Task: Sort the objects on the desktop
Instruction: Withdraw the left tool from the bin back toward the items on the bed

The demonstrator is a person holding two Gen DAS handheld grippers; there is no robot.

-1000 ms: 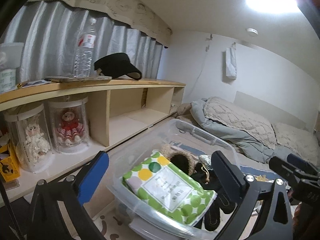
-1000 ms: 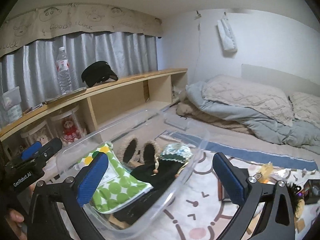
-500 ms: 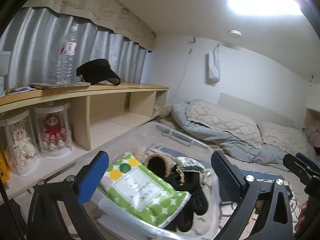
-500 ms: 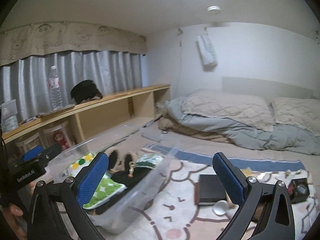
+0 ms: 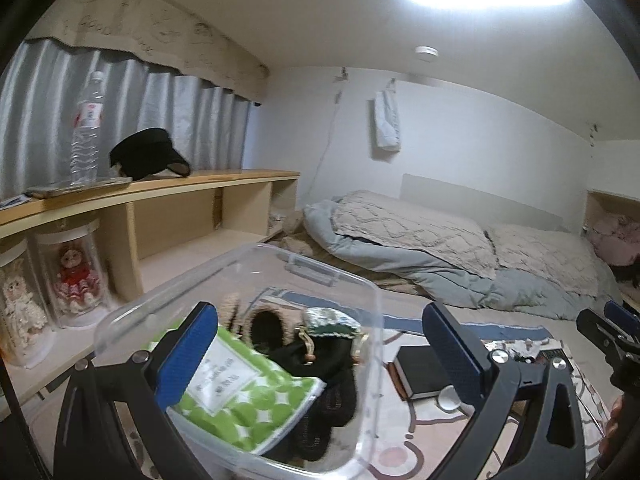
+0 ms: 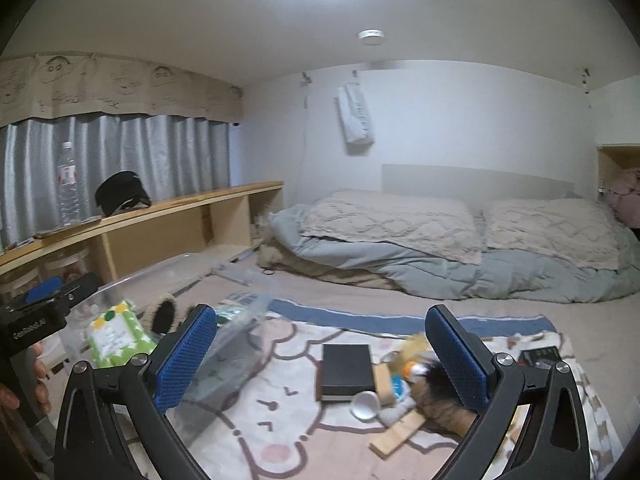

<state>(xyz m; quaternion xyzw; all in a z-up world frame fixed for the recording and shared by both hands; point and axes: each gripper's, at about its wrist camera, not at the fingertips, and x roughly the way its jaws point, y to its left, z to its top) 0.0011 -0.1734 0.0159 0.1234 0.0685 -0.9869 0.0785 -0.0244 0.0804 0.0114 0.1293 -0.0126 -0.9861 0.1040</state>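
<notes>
Sorting stands part done by my reading. I see the clear storage bin [image 5: 360, 320] at the left edge of the cartoon-print blanket [image 6: 280, 408], already holding a green-dotted wipes pack [image 5: 248, 396], fuzzy slippers [image 6: 162, 314] and dark cloth items; loose items remain near the blanket's middle: black box [image 6: 346, 368], wooden blocks [image 6: 396, 432], furry toy [image 6: 444, 404], white cap [image 6: 365, 404]; those I judge still to be binned. My left gripper [image 5: 320, 360] hangs over the bin, jaws spread wide, nothing between them; my right gripper [image 6: 320, 360] likewise gapes above the loose items, holding nothing.
</notes>
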